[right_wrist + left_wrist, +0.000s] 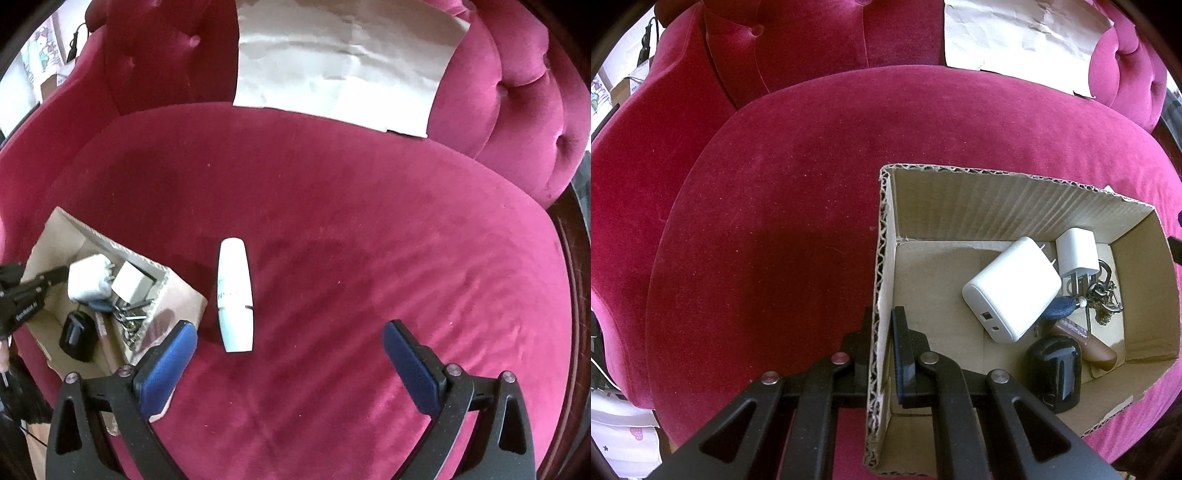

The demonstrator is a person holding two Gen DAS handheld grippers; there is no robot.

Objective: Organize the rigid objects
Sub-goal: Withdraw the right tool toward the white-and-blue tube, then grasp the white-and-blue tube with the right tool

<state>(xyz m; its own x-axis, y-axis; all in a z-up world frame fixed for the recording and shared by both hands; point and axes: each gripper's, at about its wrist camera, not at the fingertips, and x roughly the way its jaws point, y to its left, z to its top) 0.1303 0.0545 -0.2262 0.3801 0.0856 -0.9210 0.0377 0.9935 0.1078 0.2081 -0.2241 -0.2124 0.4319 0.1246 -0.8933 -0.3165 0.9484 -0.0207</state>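
1. Cardboard box (1008, 206) sits open-topped near the front edge of the red velvet seat cushion (775, 221), and it holds the things already sorted.
2. Inside it, a large white charger (1008, 291) leans against a small white charger (1076, 251); a black rounded case (1054, 373), a brown tube (1089, 343) and a bunch of keys (1102, 295) lie around them.
3. My left gripper (882, 339) is clamped on the box's side wall, one finger inside and one outside.
4. One white tube (235, 295) lies loose on the cushion just beside the box's outer wall, its length running front to back.
5. My right gripper (290, 332) hangs above the cushion with its jaws wide apart and nothing between them; the white tube is just ahead of its left blue pad (166, 369).
6. A creased sheet of paper (343, 62) rests against the tufted backrest (166, 55) at the cushion's rear edge.
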